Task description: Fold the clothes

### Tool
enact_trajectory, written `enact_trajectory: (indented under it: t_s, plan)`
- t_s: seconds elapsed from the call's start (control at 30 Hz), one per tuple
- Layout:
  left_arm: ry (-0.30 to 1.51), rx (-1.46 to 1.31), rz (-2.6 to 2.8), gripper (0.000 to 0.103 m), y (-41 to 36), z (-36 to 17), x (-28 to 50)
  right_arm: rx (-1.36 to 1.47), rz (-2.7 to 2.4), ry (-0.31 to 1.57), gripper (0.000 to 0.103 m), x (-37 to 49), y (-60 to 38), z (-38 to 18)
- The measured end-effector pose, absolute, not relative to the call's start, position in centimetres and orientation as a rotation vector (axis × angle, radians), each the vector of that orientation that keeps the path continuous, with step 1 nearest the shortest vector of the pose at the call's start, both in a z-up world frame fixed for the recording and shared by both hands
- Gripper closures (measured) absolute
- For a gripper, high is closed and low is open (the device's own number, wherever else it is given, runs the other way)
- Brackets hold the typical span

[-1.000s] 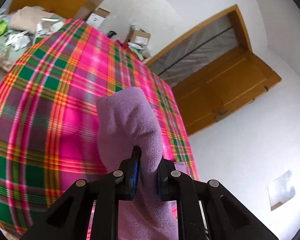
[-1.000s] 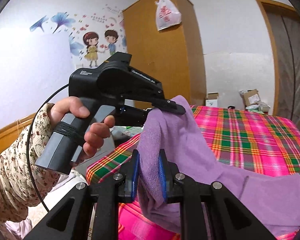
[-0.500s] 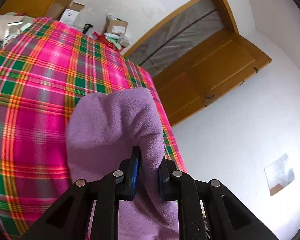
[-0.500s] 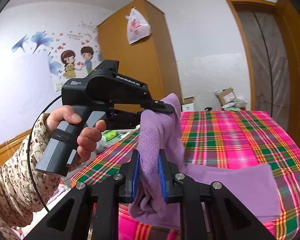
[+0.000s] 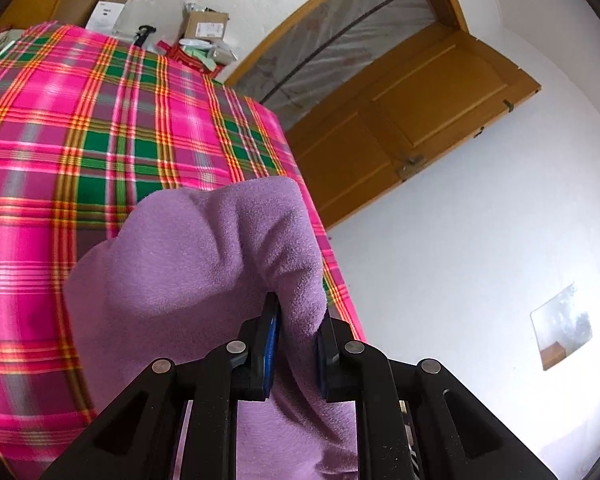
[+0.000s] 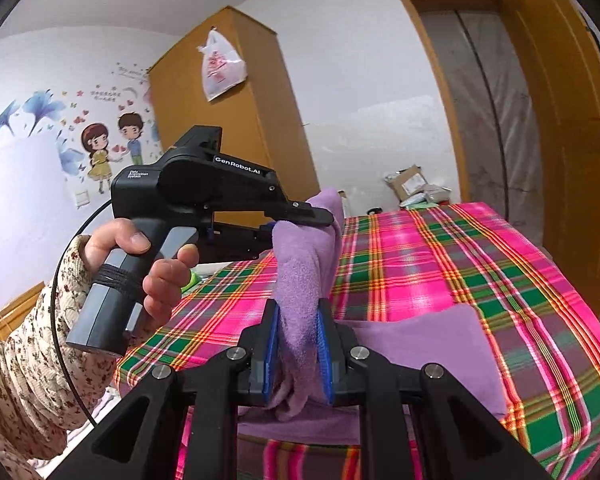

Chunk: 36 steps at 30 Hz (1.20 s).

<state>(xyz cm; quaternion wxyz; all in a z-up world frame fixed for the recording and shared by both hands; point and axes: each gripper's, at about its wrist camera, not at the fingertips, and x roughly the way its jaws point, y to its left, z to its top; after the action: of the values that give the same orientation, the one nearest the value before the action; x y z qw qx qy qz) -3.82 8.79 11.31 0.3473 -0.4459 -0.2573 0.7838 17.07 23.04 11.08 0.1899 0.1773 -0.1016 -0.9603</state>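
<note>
left gripper (image 5: 296,354) and right gripper (image 6: 298,354) each clamp an edge of the purple cloth (image 6: 428,340), raised close together. below and ahead, the rest now lies flatter on the plaid bed (image 6: 500,264) than a second ago; fold apparently under way.

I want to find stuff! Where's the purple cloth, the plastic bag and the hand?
purple cloth (image 5: 204,264): left wrist view, on the bunched fold above the gripper.
plastic bag (image 6: 221,67): right wrist view, on its white middle with the red print.
hand (image 6: 140,264): right wrist view, on the fingers around the grey handle.
</note>
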Motion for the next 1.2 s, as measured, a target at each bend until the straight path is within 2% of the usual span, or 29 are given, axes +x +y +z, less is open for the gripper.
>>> enact_trajectory:
  t_s: [0.87,1.2]
  plan:
    - [-0.548,-1.371,1.949,0.087,19.0,5.1,-8.2,0.706,-2.830,-0.468,0.086,15.3,31.3,5.1]
    - [-0.564,-1.449,1.921,0.086,19.8,2.4,-9.6,0.785,-2.851,-0.521,0.094,14.7,32.9,3.2]
